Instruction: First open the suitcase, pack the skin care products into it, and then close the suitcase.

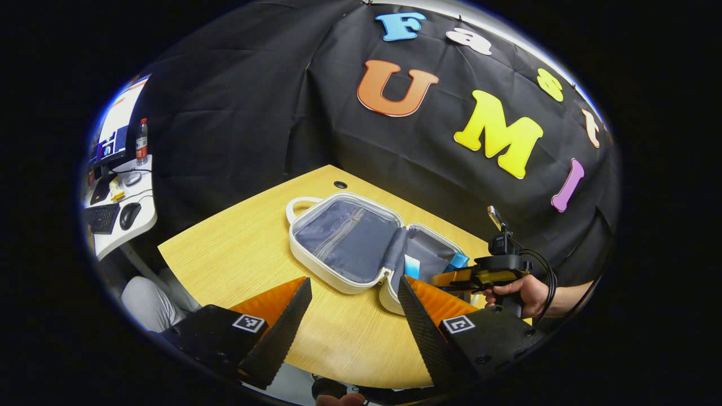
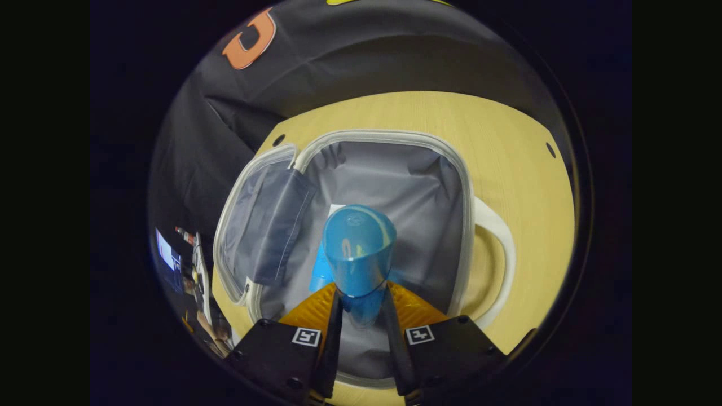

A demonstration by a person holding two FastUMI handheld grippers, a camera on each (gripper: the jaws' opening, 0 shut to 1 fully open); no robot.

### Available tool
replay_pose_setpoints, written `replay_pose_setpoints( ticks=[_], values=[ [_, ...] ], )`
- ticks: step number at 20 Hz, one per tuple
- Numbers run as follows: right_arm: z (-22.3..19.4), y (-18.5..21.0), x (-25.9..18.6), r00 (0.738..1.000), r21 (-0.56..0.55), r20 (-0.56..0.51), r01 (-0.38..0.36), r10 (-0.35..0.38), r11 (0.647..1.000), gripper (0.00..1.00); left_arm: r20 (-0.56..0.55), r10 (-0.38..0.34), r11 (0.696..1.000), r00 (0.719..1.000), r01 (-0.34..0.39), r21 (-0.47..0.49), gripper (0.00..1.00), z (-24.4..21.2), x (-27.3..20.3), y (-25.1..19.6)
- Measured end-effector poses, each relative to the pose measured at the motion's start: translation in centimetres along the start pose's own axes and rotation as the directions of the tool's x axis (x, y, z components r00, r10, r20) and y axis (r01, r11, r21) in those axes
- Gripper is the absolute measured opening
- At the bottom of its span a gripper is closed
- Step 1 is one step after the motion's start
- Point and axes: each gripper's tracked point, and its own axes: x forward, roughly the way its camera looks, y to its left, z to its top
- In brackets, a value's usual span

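The right gripper is clamped on a smooth blue plastic bottle over the open white hard-shell suitcase on the wooden bench. The bottle is probably light, rigid and slippery; grip mid-body. The left gripper is wide open.

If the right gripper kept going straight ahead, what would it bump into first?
Probably the grey fabric lining of the open white suitcase; the right gripper points into it, gripping a blue plastic bottle. Depth is unclear.
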Motion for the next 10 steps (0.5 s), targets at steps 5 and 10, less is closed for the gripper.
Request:
replay_pose_setpoints(
  ticks=[5,10],
  values=[
    [0.7,0.1,1.2,0.999,0.051,-0.002,0.036,-0.036,0.998,0.38,0.010,-0.010,1.000,1.000,0.010,0.006,0.98,0.8,0.7,0.6],
    [0.7,0.0,2.7,0.996,0.078,-0.036,0.088,-0.086,0.993,0.38,0.015,-0.004,1.000,1.000,0.005,-0.005,0.98,1.2,0.7,0.9]
  ],
)
